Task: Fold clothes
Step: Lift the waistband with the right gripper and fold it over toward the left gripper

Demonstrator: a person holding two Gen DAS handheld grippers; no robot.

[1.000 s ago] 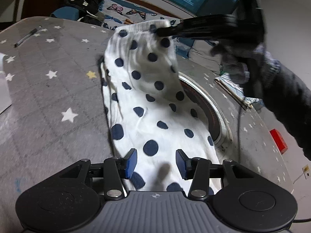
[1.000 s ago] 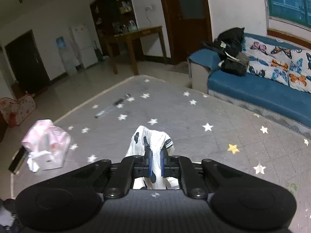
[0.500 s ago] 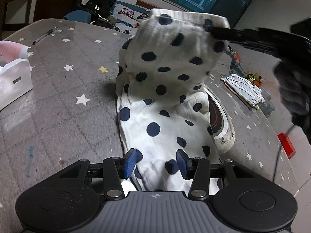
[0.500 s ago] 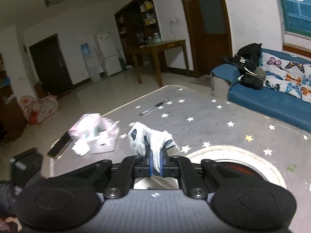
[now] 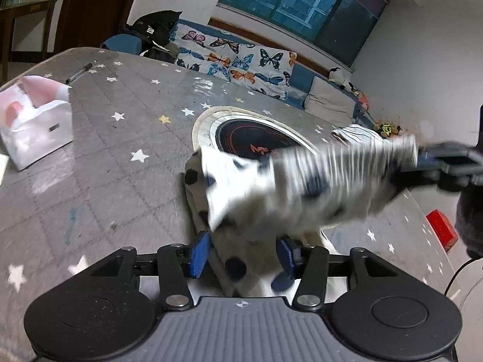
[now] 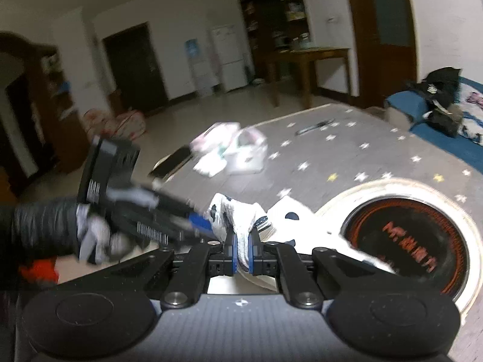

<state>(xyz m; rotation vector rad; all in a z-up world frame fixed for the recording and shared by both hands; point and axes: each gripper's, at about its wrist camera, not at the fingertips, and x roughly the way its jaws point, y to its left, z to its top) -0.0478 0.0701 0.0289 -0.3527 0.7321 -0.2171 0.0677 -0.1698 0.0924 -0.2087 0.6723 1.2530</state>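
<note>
The polka-dot garment [image 5: 289, 193] lies on the star-patterned table [image 5: 120, 150], its lower part flat and running lengthwise away from the left gripper [image 5: 243, 256] toward the round hob [image 5: 256, 141]. Its upper part is lifted and pulled across to the right, blurred by motion, so the raised stretch now runs roughly crosswise to the part on the table.

The right gripper [image 6: 241, 250] has its blue pads [image 6: 230, 252] pressed together on a bunched hem of the cloth. The left gripper's fingers stand spread, one on each side of the garment's near end; the cloth lies between them without being pinched. In the right wrist view a gloved hand [image 6: 93, 235] holds the left gripper.

The hob carries red lettering, too blurred to read. A black bag [image 5: 154, 30] on the butterfly-print sofa [image 5: 241, 57] bears a white logo, also unreadable.

Half a second ago the lifted part stood tall above the table, folded toward the left gripper; now it has swung down and rightward, uncovering the hob. A white tissue box [image 5: 36, 120] and a pen [image 5: 81, 71] sit at the table's far left.
</note>
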